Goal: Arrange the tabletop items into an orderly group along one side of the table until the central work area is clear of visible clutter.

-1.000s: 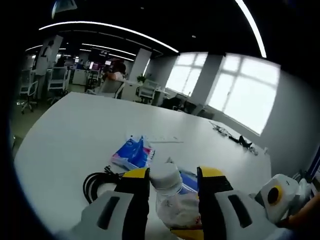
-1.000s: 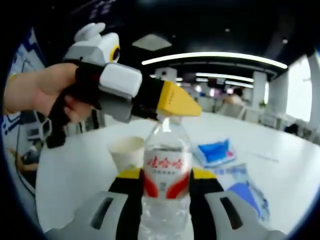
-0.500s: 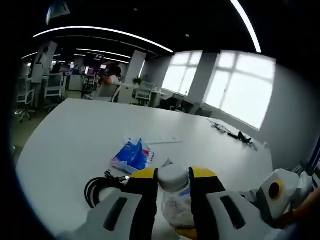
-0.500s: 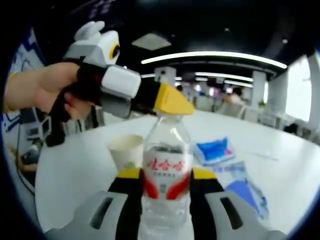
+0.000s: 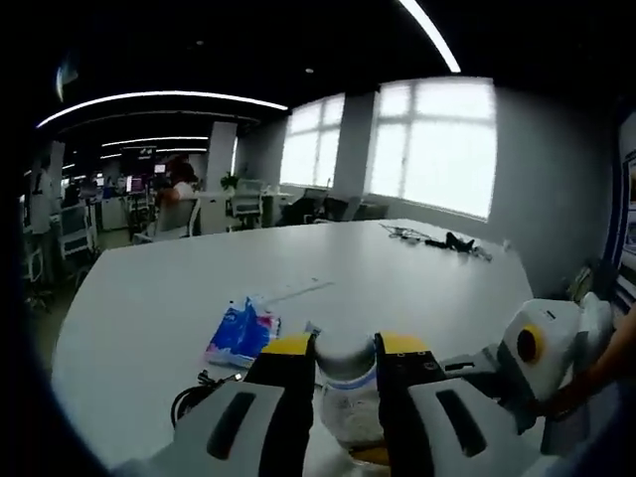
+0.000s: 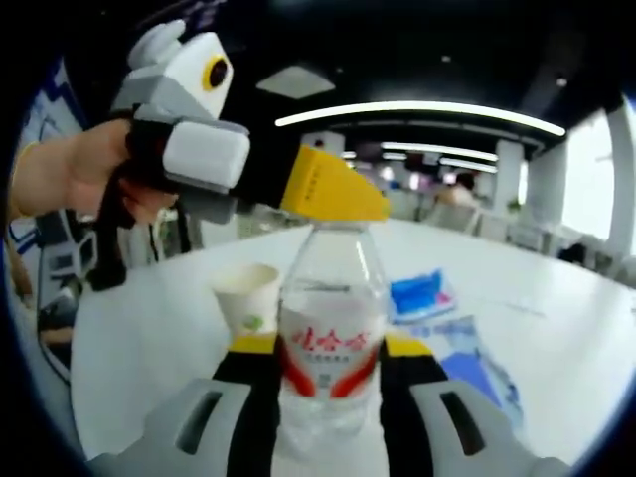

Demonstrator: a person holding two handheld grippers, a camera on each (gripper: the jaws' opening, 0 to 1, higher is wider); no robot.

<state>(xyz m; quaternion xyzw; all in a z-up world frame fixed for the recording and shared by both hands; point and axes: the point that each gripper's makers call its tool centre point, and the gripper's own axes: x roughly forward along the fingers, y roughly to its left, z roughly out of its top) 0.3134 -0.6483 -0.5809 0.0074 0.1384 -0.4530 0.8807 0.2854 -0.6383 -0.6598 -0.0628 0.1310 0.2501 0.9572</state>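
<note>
Water bottle [image 6: 330, 348], clear plastic, red-and-white label: upright above the white desk [image 5: 159, 298], body clamped between the jaws of the right tool [image 6: 330, 348]. Left tool [image 5: 345, 348] closed on its white cap [image 5: 344, 351] (a hand [image 6: 60, 184] grips that tool). Paper cup [image 6: 246, 295]: just behind the bottle. Blue packet [image 5: 238, 333], black cable coil [image 5: 194, 399]: lying on the desk nearby.

Dim office around me, bright daylight from tall windows [image 5: 437, 149] blown out to white, curved ceiling light strips [image 6: 417, 111] glaring, fisheye bending at edges, my close bottle [image 6: 331, 343] softly blurred, tabletop [image 5: 179, 298] evenly lit
</note>
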